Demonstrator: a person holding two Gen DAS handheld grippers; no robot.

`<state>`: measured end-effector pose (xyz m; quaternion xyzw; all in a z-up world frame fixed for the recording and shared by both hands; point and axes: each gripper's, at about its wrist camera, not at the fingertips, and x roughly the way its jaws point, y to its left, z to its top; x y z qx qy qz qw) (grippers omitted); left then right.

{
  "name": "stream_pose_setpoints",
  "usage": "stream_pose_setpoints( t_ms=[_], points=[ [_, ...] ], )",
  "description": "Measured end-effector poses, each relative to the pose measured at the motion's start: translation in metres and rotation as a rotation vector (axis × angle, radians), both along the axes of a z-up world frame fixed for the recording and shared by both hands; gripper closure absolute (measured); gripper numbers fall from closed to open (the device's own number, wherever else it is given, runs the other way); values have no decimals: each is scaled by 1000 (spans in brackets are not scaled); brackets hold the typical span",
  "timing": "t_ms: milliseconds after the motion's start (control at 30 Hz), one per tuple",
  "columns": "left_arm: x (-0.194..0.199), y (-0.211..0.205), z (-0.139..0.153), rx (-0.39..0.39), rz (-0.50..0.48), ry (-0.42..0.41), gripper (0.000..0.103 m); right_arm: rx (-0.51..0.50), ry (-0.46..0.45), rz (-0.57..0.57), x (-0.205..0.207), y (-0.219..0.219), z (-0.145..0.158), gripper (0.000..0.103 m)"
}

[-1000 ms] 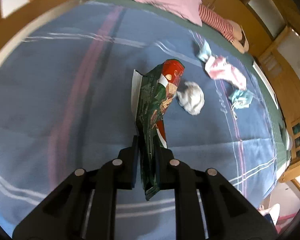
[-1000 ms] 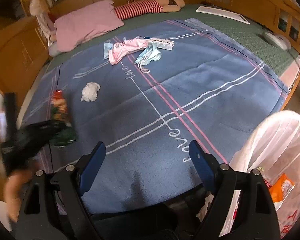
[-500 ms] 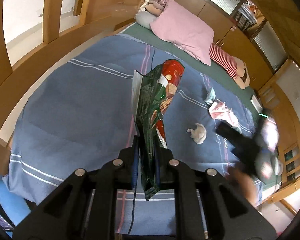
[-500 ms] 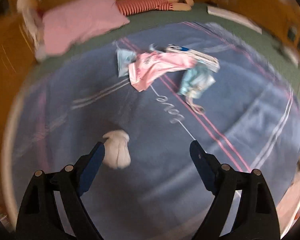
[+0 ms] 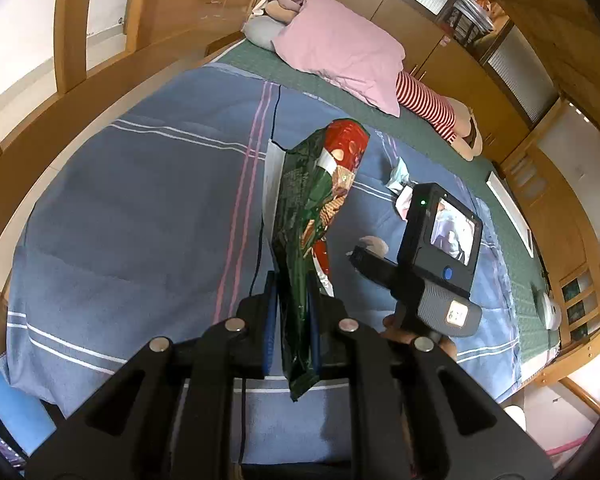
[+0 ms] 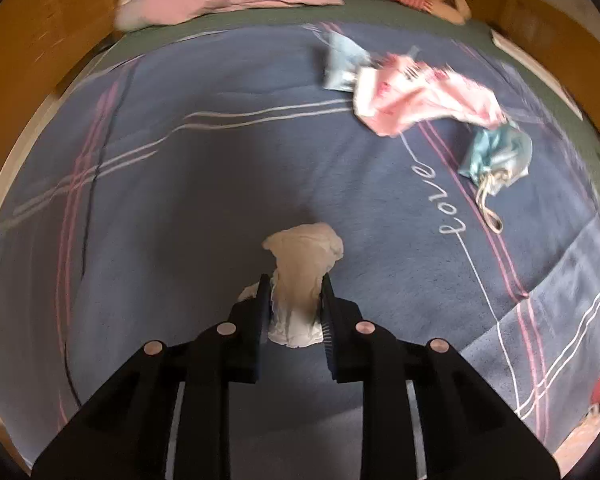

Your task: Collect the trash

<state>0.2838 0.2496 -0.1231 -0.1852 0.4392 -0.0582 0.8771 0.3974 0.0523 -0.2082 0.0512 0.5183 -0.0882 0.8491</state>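
My left gripper (image 5: 293, 285) is shut on a green and red snack bag (image 5: 320, 200) and holds it upright, well above the blue blanket (image 5: 140, 208). My right gripper (image 6: 294, 286) is down on the blanket (image 6: 180, 200), its jaws closed around a crumpled white tissue (image 6: 302, 264). The right gripper's body with its small screen (image 5: 436, 248) shows in the left wrist view, just right of the bag, over the tissue (image 5: 374, 243).
On the blanket lie a pink wrapper (image 6: 420, 96), a pale blue packet (image 6: 342, 64) and a teal crumpled piece with a cord (image 6: 496, 152). A pink pillow (image 5: 340, 48) and a striped soft toy (image 5: 432, 108) lie at the bed's head. Wooden bed rails surround the bed.
My left gripper lifted the snack bag higher off the blanket. My right gripper swung from near the trash bag to the white tissue and closed its jaws on it.
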Motion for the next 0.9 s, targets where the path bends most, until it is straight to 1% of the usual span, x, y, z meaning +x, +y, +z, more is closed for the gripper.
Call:
stream_pose_setpoints(
  t_ms=[67,167,233,267,367,533,700,900],
  points=[
    [1,1,-1,4,8,5,89,17,-3,-1,-5,2,3,80],
    [-1,5,-1,7,19,7,89,54,-29,-34,-16,-4,11,80],
    [-1,7,-1,12,24,6,89,57,-44,-47,-18,-6,14,80],
    [-2,7,-1,14,25,7,89,47,-57,-56,-22,-9,17,79],
    [-2,5,0,18,21,10,89,6,-66,-47,-27,2,17,80],
    [-1,4,0,19,17,9,89,-28,-84,-54,-29,2,24,79],
    [-1,3,0,23,16,15,89,-32,-86,-51,-27,1,25,79],
    [2,3,-2,27,9,18,89,-19,-100,-77,-29,-5,27,79]
  ],
)
